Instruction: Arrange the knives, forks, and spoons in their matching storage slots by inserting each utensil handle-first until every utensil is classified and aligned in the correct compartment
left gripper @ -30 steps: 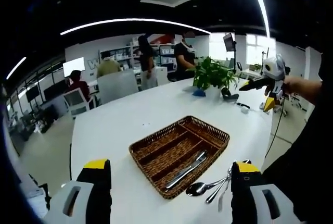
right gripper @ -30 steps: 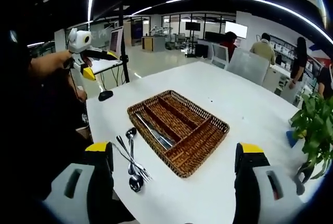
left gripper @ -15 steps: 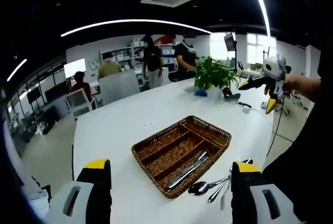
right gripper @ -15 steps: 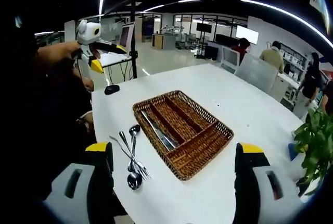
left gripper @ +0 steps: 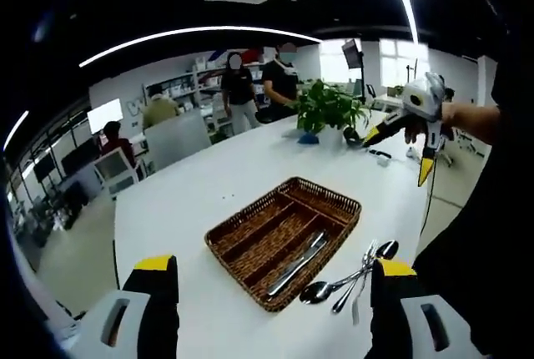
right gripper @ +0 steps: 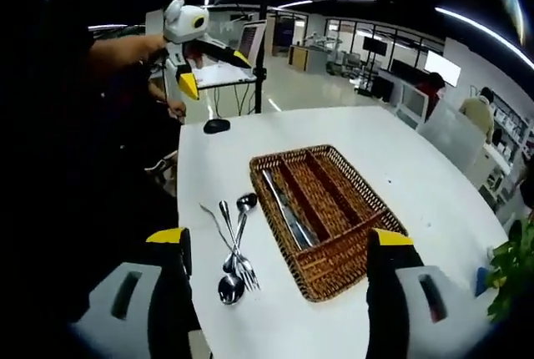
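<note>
Both my tools are up off the table with jaws spread wide and nothing between them: the left gripper and the right gripper. Nearest me, just beside the near edge of the wicker tray, lies a loose bundle of spoons and forks, overlapping one another on the white table. Inside the tray, two knives already lie in one long slot; the other slots look bare. I judge the next pick is one piece from the bundle. To do it well I should come down on a single handle at the bundle's fringe, clear of its neighbours. Farther off stands a potted plant.
</note>
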